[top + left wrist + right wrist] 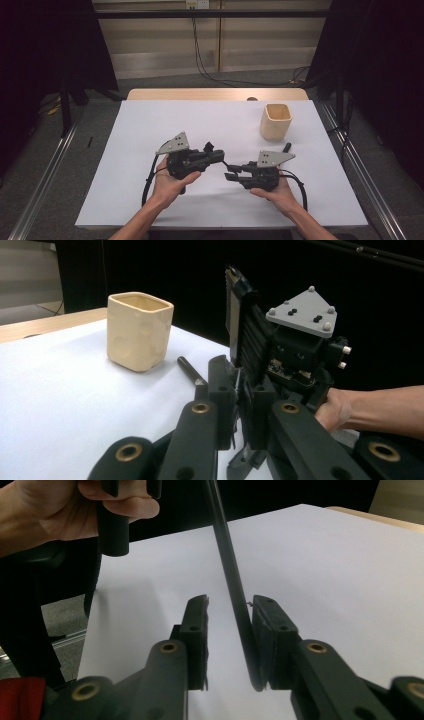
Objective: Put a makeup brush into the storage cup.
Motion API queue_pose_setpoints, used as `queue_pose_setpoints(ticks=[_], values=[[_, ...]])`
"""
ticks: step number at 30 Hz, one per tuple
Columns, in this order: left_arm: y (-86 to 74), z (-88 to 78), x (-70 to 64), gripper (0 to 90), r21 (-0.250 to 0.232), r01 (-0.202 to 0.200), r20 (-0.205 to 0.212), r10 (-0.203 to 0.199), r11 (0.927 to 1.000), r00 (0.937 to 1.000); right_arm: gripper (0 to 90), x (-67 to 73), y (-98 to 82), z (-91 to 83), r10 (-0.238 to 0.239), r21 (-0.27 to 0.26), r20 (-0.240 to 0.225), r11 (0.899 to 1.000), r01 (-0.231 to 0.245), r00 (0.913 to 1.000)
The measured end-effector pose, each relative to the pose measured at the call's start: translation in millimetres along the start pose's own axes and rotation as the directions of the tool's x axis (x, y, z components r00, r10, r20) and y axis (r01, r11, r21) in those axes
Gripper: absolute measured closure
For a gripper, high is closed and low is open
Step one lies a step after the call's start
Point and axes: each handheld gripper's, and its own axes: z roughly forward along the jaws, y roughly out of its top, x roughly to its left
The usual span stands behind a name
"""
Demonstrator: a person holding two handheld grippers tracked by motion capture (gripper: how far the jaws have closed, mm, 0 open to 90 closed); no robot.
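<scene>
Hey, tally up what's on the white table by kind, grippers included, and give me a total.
Handheld grippers: 2, the left gripper and the right gripper
Cream square cups: 1, the cup
Black pens: 1, the pen
Total: 4

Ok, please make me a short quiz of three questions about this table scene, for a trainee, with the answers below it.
1. True or false: the beige square-sided cup lies on its side.
2. What stands between the open jaws of the right gripper? A) a thin black rod B) a red ball C) a metal spoon
3. Which hand's gripper is nearer to the cup?
Key: 1 false, it stands upright on the white sheet. 2 A. 3 the right hand's.
</scene>
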Motion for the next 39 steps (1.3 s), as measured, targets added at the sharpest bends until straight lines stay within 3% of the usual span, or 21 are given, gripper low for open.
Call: queue_pose_setpoints(ticks=[8, 15, 21, 25, 30, 39], values=[[2.2, -4.9, 2.4, 85.6, 0.003, 0.008, -0.010, -0.008, 1.0000, 0.9999, 50.7, 0.9, 2.5, -2.4, -0.006, -0.007, 0.004, 1.000, 0.006, 1.0000], [4.1, -9.0, 5.3, 85.5, 0.012, 0.023, -0.026, -0.023, 0.9997, 0.9994, 26.7, 0.5, 4.8, -2.3, 0.032, -0.007, 0.013, 0.999, -0.032, 0.9994], [5.3, -11.7, 6.5, 85.5, 0.014, 0.021, -0.033, -0.021, 0.9997, 0.9992, 19.2, 1.2, 6.4, -3.3, 0.046, -0.020, 0.001, 0.999, -0.046, 0.9989], [6.6, -13.8, 7.1, 85.5, 0.021, 0.020, -0.040, -0.019, 0.9996, 0.9990, 9.4, 1.0, 6.4, -4.1, 0.041, -0.017, -0.017, 0.999, -0.042, 0.9990], [8.5, -16.6, 8.5, 85.5, 0.026, 0.019, -0.054, -0.018, 0.9995, 0.9984, 7.9, -0.5, 6.8, -6.7, 0.052, -0.035, -0.012, 0.998, -0.052, 0.9986], [14.6, -23.8, 9.8, 85.5, 0.042, 0.015, -0.072, -0.012, 0.9990, 0.9973, 7.9, -0.5, 5.9, -9.3, 0.039, -0.014, -0.005, 0.999, -0.039, 0.9992]])
